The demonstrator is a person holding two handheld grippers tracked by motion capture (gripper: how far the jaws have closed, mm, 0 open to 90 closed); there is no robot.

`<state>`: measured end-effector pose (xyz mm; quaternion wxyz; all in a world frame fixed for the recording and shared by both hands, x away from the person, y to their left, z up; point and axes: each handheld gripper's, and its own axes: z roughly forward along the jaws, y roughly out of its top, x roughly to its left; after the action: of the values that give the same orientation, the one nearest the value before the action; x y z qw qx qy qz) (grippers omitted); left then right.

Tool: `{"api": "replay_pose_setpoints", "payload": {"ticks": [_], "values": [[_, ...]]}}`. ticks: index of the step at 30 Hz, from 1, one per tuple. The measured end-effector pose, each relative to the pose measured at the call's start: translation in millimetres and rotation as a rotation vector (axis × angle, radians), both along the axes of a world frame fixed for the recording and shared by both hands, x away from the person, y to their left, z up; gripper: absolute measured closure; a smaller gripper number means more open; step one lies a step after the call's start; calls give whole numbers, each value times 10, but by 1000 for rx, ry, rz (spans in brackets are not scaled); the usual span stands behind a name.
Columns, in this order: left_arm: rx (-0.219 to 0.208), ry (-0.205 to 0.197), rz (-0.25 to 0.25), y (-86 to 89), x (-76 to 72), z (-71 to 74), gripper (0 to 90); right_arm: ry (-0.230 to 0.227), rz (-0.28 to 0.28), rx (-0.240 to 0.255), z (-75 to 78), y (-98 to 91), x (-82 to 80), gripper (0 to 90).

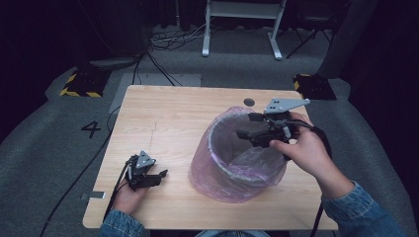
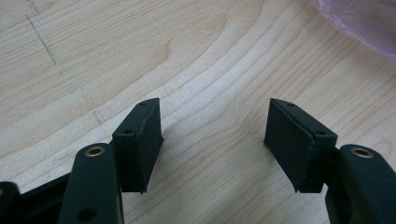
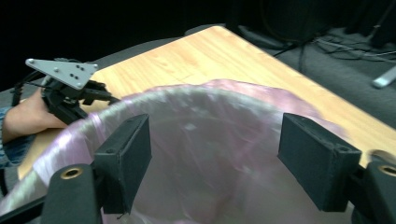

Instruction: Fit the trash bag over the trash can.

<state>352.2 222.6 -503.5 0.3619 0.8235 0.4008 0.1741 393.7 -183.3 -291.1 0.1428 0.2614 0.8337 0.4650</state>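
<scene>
So from the high view, the bin (image 1: pixel 237 153) with the pink bag (image 1: pixel 207 182) over it sits on the right half of the table (image 1: pixel 163 118), closer to my near edge than the far one. My right gripper (image 1: pixel 245 126) hangs over the far right part of the bin's rim, jaws pointing left across the opening. My left gripper (image 1: pixel 160 176) rests low on the table near the near left corner, jaws aimed right at the bin, with bare wood between them.

Left gripper view: jaws stand wide apart, nothing between them, just wood grain underneath. A bit of the pink bag (image 2: pixel 364 23) peeks in at the top right corner, so the bin lies ahead and off to that side, not touching.

Right gripper view: jaws also wide, nothing pinched. I'm looking across the mouth of the bin (image 3: pixel 196 154); the bag's folded-over edge runs as an arc between the two jaws. The left gripper (image 3: pixel 70 88) shows beyond the far wall.

My read: the right hand is way nearer to the bag, basically above the rim. If the next move is grabbing the bag edge, it just needs to drop onto the rim.
</scene>
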Motion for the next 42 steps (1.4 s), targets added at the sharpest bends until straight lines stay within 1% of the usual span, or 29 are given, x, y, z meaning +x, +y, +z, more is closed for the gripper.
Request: {"api": "replay_pose_setpoints", "payload": {"ticks": [4, 7, 10, 14, 16, 17, 19, 20, 25, 30, 32, 33, 34, 36, 40, 42], "values": [[0, 0, 1, -1, 0, 0, 363, -22, -41, 4, 69, -243, -58, 259], [-1, 0, 1, 0, 1, 0, 363, -29, -65, 12, 99, -407, -100, 255], [0, 1, -3, 4, 3, 1, 363, -33, -76, 14, 108, -541, -143, 253], [-5, 1, -13, 25, 2, -2, 362, -33, -94, -2, 90, -720, -201, 252], [0, -2, -20, 48, -4, -1, 357, -23, -114, -10, 74, -820, -230, 252], [-4, 0, -19, 57, -11, -3, 354, -19, -120, -11, 68, -853, -237, 252], [1, 2, -23, 75, -23, 1, 352, -9, -140, -1, 51, -958, -253, 254], [-4, 0, -19, 74, -27, -3, 353, -8, -150, 0, 42, -1007, -260, 254], [-4, 0, -19, 74, -27, -3, 352, -3, -192, 14, -12, -1225, -308, 254], [0, 2, -14, 70, -30, 0, 352, 0, -217, 21, -115, -1389, -352, 254], [0, 1, -13, 67, -29, -2, 349, 0, -222, 38, -176, -1443, -372, 253], [2, 1, -14, 67, -27, -1, 348, 7, -228, 42, -209, -1472, -385, 253], [2, 1, -14, 67, -26, -1, 347, 8, -236, 43, -251, -1507, -400, 251], [2, 0, -13, 66, -26, -1, 346, 10, -226, 32, -317, -1558, -418, 247], [2, 1, -13, 66, -25, -1, 346, 28, -246, 33, -508, -1645, -435, 247], [1, -1, -10, 63, -22, -2, 342, 38, -266, 31, -622, -1684, -433, 247]]}}
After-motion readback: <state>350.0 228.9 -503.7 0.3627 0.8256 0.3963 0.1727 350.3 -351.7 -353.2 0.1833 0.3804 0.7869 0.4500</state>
